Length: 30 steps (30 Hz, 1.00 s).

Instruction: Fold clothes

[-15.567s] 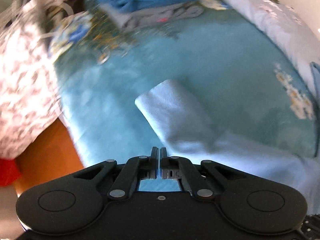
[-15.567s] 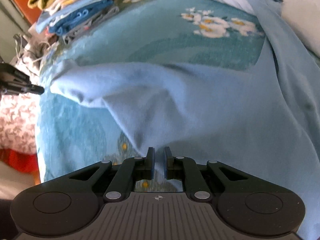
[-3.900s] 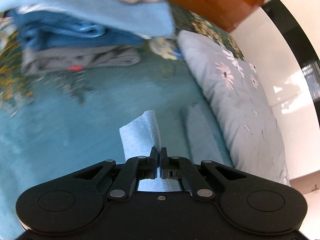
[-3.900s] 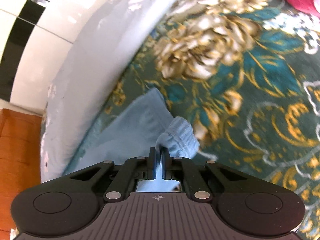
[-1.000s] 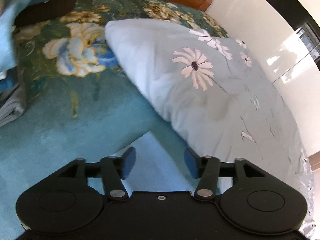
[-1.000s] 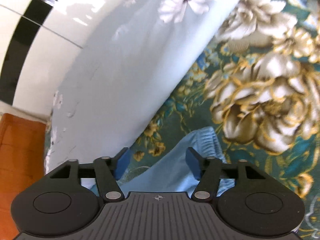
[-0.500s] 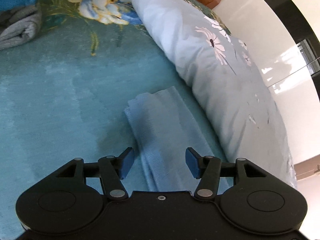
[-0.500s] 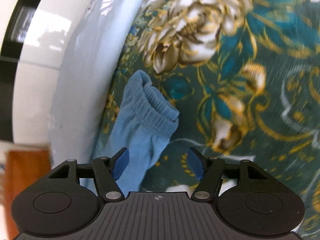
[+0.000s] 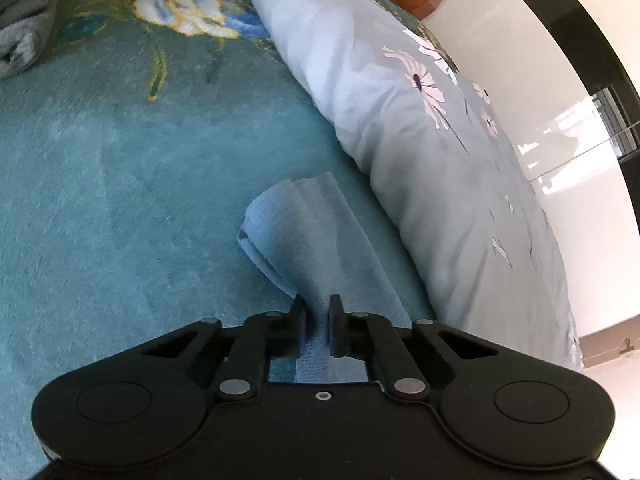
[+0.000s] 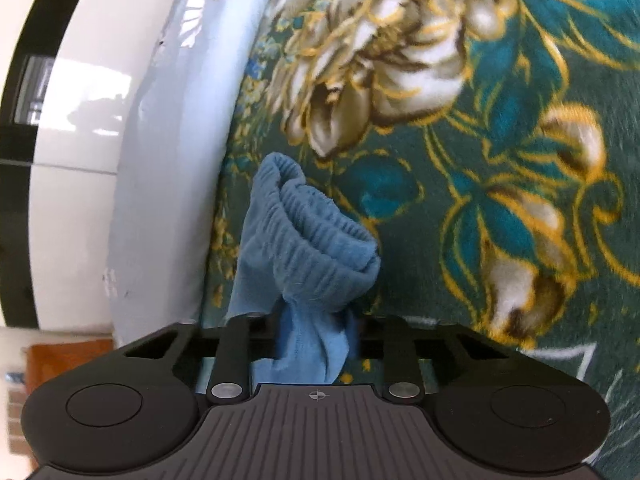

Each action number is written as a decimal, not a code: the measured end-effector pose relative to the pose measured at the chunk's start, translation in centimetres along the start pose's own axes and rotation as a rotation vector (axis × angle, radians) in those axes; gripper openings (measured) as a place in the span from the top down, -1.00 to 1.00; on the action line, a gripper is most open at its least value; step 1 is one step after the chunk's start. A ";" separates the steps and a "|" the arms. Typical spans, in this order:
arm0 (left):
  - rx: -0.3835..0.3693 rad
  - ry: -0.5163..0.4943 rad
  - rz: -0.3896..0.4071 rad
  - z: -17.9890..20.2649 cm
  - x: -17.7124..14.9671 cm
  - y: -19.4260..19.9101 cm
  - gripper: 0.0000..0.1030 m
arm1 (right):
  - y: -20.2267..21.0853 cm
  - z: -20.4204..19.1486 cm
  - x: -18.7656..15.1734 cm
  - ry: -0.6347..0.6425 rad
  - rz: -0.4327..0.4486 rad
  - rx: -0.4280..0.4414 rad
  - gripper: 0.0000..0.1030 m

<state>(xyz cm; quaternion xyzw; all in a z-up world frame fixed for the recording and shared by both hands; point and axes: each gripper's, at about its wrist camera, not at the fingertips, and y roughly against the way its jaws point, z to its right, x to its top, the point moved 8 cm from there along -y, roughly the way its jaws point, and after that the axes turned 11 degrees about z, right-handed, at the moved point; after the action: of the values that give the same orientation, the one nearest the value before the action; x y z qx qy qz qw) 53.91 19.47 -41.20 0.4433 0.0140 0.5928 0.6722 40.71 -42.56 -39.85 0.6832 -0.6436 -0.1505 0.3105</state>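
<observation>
A light blue garment (image 9: 308,236) lies folded into a long narrow strip on the teal blanket (image 9: 100,200), beside the pillow. My left gripper (image 9: 318,312) is shut on the strip's folded end, with cloth pinched between the fingers. In the right wrist view the garment's ribbed elastic waistband (image 10: 316,224) bunches up in front of my right gripper (image 10: 318,334), whose fingers are closed in on the cloth below the band. The garment's middle is hidden behind both gripper bodies.
A pale blue pillow with daisy prints (image 9: 420,128) runs along the strip's far side, against a white wall (image 9: 532,52). A grey folded garment (image 9: 20,44) lies at the far left. The blanket has large gold and white flowers (image 10: 384,52).
Both grippers were open half a second ago over the garment's ends. Now both have closed on the cloth, the left on the folded end, the right below the waistband.
</observation>
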 end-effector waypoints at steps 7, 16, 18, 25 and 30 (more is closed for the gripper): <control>-0.049 0.069 0.047 1.1 1.4 2.4 0.92 | 2.3 -2.5 1.3 0.050 0.050 0.077 0.82; -0.114 0.031 0.054 1.0 2.0 11.2 0.92 | 7.8 -1.7 2.7 0.141 0.058 0.073 0.83; -0.065 -0.032 0.018 -1.1 0.6 11.7 0.92 | 8.0 1.1 2.5 0.141 0.027 0.006 0.83; 0.095 0.078 -0.021 -9.7 -3.8 10.3 0.85 | 7.2 5.7 0.9 0.130 -0.029 -0.090 0.77; 0.089 0.083 -0.049 -8.9 -3.5 10.2 0.68 | 7.7 4.5 1.2 0.181 -0.075 -0.086 0.65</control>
<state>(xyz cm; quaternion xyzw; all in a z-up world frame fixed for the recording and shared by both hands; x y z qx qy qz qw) 40.00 20.77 -42.11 0.4472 0.0791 0.5930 0.6649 32.05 -44.57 -38.28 0.7034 -0.5801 -0.1273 0.3905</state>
